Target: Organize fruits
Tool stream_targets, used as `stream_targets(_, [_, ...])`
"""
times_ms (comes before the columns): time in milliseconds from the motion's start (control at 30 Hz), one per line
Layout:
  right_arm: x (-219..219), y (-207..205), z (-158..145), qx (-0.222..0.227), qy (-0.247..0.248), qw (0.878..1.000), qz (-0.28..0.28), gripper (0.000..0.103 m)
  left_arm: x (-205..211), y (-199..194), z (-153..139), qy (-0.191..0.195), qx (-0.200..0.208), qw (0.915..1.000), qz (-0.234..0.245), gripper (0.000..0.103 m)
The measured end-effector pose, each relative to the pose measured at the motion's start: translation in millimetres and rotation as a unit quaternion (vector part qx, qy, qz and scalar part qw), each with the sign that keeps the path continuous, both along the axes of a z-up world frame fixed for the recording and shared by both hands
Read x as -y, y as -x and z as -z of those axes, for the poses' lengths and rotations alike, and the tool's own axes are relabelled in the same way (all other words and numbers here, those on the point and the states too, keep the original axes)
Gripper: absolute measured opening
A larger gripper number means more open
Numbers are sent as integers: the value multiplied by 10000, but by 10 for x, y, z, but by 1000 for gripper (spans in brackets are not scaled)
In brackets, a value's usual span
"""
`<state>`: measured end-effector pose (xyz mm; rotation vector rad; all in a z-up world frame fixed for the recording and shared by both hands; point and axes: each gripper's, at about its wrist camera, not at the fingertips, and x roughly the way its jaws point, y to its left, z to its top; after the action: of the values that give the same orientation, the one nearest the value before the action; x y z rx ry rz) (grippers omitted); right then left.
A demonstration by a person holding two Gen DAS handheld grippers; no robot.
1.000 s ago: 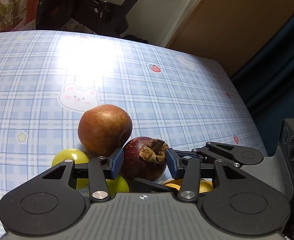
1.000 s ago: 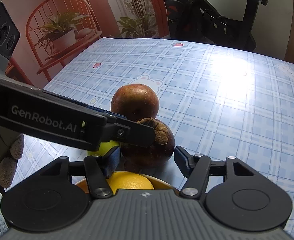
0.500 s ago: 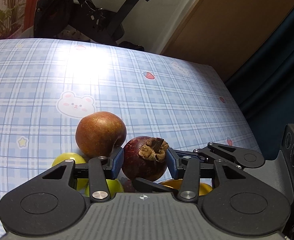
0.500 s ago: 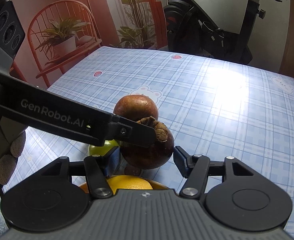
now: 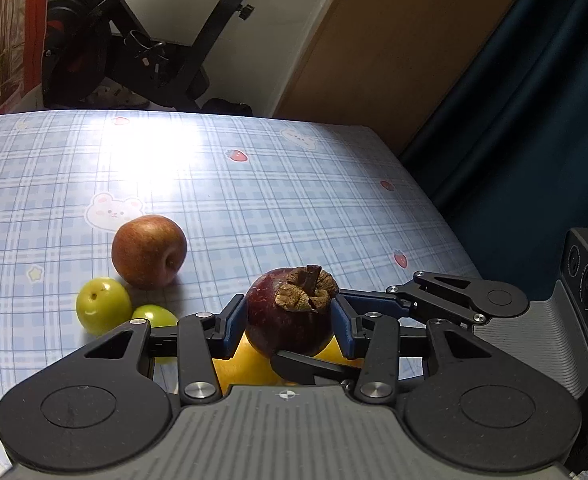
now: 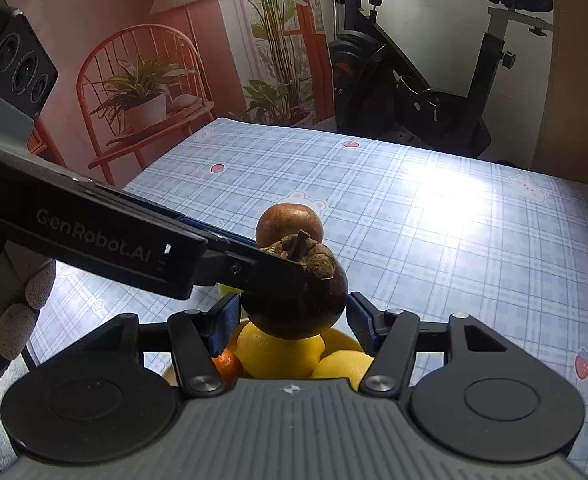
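My left gripper [image 5: 290,322] is shut on a dark purple mangosteen [image 5: 292,312] and holds it above yellow fruits [image 5: 246,364]. In the right wrist view the same mangosteen [image 6: 298,300] hangs from the left gripper's fingers [image 6: 254,264], over lemons [image 6: 280,350] and a small orange [image 6: 226,366]. My right gripper [image 6: 294,326] is open, one jaw on each side below the mangosteen, apart from it. A brown-red apple [image 5: 149,251] and two green plums [image 5: 103,305] lie on the blue plaid tablecloth [image 5: 254,208].
The table's right edge [image 5: 434,216] drops off toward a dark curtain. An exercise bike [image 6: 434,80] stands beyond the far edge. A red chair with a potted plant [image 6: 142,100] stands off the table's left side.
My left gripper has lifted the mangosteen off the table and carried it away from the apple, to above the yellow fruits. The right gripper stays open.
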<state>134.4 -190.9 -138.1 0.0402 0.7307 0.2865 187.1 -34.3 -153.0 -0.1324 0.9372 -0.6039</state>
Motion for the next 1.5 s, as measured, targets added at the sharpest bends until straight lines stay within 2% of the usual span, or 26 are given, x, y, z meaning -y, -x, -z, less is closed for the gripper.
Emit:
stream_targets(167, [48, 317, 26, -73, -25, 9999, 73, 61, 90, 248, 48, 23, -108, 9998, 194, 48])
stream_targets(433, [109, 622, 266, -406, -180, 9989, 175, 61, 198, 521, 325, -140, -403, 9980, 476, 48])
stream_targets(767, [127, 541, 467, -671, -318, 9972, 121, 61, 220, 509, 537, -389, -558, 9964, 499, 48])
stream_targets(1133, [104, 426, 556, -652, -282, 9974, 151, 61, 280, 429, 508, -468, -460, 9970, 411, 47])
stream_targets(1500, [126, 335, 561, -687, -239, 9973, 72, 62, 203, 356, 434, -313, -452, 9980, 301, 47])
